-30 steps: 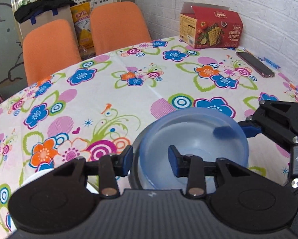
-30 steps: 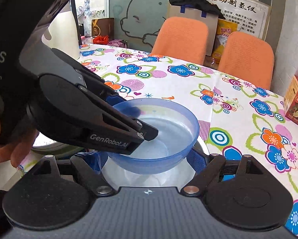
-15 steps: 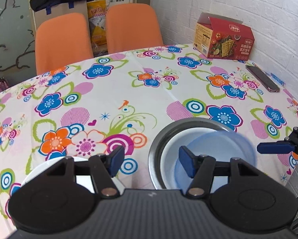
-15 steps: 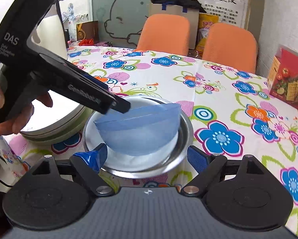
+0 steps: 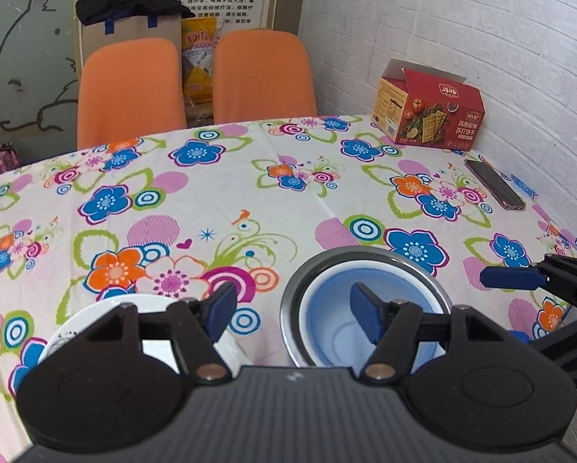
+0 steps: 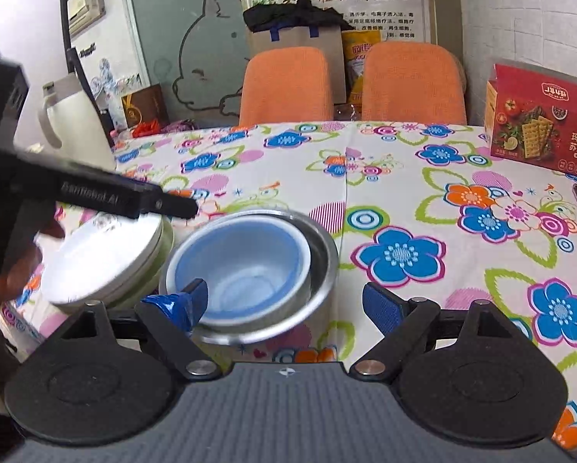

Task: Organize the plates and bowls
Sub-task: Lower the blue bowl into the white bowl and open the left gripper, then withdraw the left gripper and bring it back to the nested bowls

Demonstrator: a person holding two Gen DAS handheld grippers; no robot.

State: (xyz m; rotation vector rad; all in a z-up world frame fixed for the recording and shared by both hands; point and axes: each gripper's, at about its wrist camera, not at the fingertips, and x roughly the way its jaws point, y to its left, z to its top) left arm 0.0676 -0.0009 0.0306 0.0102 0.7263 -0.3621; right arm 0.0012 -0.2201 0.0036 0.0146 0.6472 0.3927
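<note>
I see a translucent blue bowl sitting upright inside a white bowl, and both are nested in a steel bowl on the near part of a table covered with a flowered cloth. Just left of the steel bowl lies a short stack of plates, white on top with a pale green rim below, tilted in the right wrist view. My left gripper hovers over the near edge of this group; its jaws have just been opening, they stand apart, and nothing is pressed between them, with one blue pad over the plates and the other over the blue bowl. My right gripper sits at the near side of the steel bowl, jaws apart and gripping nothing after having just opened a little; its left pad is close to the bowl's rim, though I cannot tell if it touches. On the far right of the table stands a red cracker box, and nearer on the right lies a dark phone. Two orange chairs stand beyond the far edge. A white kettle stands at the far left.
</note>
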